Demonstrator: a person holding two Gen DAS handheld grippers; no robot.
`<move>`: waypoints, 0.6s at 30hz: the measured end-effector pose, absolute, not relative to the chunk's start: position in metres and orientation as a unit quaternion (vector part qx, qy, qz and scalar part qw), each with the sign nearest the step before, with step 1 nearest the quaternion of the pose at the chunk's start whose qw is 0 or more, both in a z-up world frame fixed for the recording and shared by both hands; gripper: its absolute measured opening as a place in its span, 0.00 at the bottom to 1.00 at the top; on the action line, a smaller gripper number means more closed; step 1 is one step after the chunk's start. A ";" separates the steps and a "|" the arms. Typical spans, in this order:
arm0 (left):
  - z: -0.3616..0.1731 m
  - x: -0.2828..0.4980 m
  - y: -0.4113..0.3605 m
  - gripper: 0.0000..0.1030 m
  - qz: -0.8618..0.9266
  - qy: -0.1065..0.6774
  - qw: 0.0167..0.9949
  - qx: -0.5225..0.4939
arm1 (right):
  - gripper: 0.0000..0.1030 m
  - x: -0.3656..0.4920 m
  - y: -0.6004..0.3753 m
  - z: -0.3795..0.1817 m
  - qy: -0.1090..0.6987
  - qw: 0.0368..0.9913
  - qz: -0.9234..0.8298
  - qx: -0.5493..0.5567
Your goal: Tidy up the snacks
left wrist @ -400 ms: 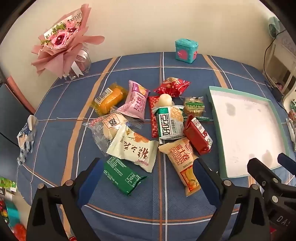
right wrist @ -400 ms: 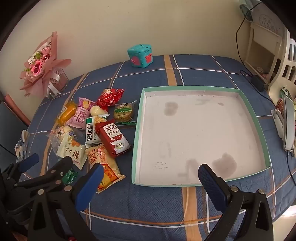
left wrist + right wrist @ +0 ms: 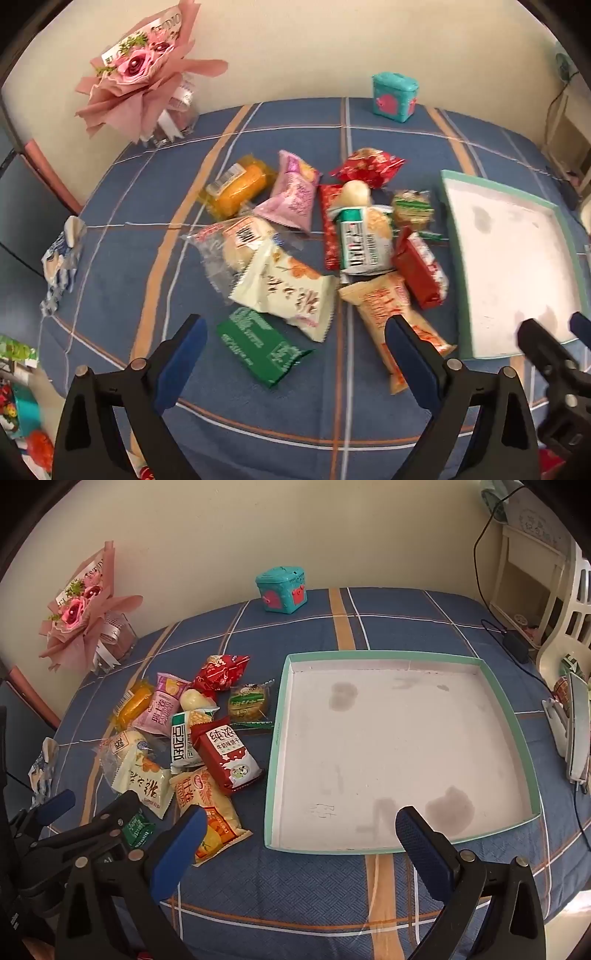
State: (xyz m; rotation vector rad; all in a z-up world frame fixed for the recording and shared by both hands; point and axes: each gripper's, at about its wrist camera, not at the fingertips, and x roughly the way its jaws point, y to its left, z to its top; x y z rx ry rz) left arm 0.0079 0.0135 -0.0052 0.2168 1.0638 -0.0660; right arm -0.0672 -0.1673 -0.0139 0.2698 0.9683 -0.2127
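The snacks [image 3: 314, 251] lie in a loose heap on the blue plaid surface [image 3: 258, 406], just left of the tray [image 3: 402, 749], which holds none of them. The left tool [image 3: 291, 354] stands wide and holds nothing, above the green packet [image 3: 258, 343] at the heap's near edge. The right tool [image 3: 299, 834] is also wide and holds nothing, over the tray's near rim.

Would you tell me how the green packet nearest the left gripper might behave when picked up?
The green packet lies flat and thin, so it is probably light and floppy. Its glossy wrapper may slip between the fingers, and its contents might crush under a hard squeeze.
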 end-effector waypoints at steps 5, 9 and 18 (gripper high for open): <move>-0.011 0.011 0.025 0.94 -0.017 0.516 0.851 0.094 | 1.00 -0.063 -0.172 -0.013 0.468 0.868 -0.100 0.129; -0.015 0.012 0.031 0.94 -0.009 0.523 0.848 0.088 | 1.00 -0.062 -0.172 -0.013 0.471 0.867 -0.103 0.126; -0.020 0.012 0.040 0.94 -0.001 0.533 0.843 0.073 | 1.00 -0.060 -0.171 -0.014 0.473 0.866 -0.107 0.121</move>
